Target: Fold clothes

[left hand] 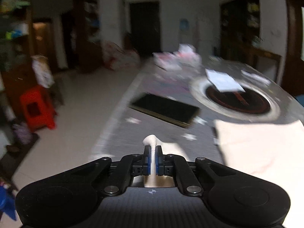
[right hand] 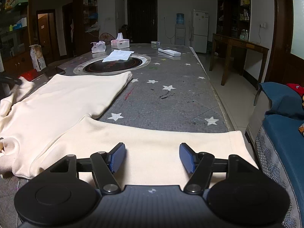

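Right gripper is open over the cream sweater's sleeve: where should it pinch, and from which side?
Pinch the hemmed cuff edge of the cream sweater's sleeve, coming from the table's right edge. It lies flat near that edge, giving the open right gripper a free layer to slip under.

Dim indoor light, cool cast. Left wrist view heavily motion-blurred, sharp only at bottom centre. Right wrist view crisp, pale frosted window glowing at right edge. Fisheye bending and dark vignetting in corners.
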Demonstrator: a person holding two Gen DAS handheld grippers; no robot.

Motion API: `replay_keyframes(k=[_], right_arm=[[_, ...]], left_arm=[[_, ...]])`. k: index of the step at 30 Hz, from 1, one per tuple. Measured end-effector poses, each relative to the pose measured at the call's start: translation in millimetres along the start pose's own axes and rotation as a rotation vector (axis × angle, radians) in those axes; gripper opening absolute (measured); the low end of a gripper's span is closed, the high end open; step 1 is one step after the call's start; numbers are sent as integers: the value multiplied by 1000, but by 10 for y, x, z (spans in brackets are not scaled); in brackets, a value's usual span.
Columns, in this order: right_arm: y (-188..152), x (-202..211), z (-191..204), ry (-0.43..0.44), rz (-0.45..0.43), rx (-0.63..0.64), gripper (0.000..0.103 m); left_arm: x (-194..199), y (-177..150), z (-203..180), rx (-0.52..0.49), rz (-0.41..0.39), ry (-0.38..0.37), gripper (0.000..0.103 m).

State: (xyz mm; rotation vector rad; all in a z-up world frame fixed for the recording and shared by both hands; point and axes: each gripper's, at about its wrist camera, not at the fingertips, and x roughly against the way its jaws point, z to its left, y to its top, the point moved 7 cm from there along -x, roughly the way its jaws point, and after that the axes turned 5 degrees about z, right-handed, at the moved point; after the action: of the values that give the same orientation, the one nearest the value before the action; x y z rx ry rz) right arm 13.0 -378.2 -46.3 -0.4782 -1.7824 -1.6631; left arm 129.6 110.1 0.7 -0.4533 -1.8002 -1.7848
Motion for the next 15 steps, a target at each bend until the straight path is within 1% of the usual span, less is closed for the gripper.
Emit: replay_keyframes(k=[5,7,9,10,12,13,15], right_arm=[[0,-13,8,-4,1,5,70],[0,-19,11,-6,2,6,71],[0,-26,12,-7,2,7,72],[0,-28,12,-6,3,7,72],[2,-30,10,-5,3,6,73],[2,-31,9,-4,4,5,74],[1,-35,9,-5,5,6,76]], left_arm=[[647,-97,474,86,-124,54,5],[828,-184,590,94,-159,50,5],[837,-314,696,95,-142,71,5],[809,-388,744,94,-121,79,5],[705,-552,821,95,-50,99,5],[676,-609,850,97,-32,110,5],[677,-699,912,105,-20,122,5]])
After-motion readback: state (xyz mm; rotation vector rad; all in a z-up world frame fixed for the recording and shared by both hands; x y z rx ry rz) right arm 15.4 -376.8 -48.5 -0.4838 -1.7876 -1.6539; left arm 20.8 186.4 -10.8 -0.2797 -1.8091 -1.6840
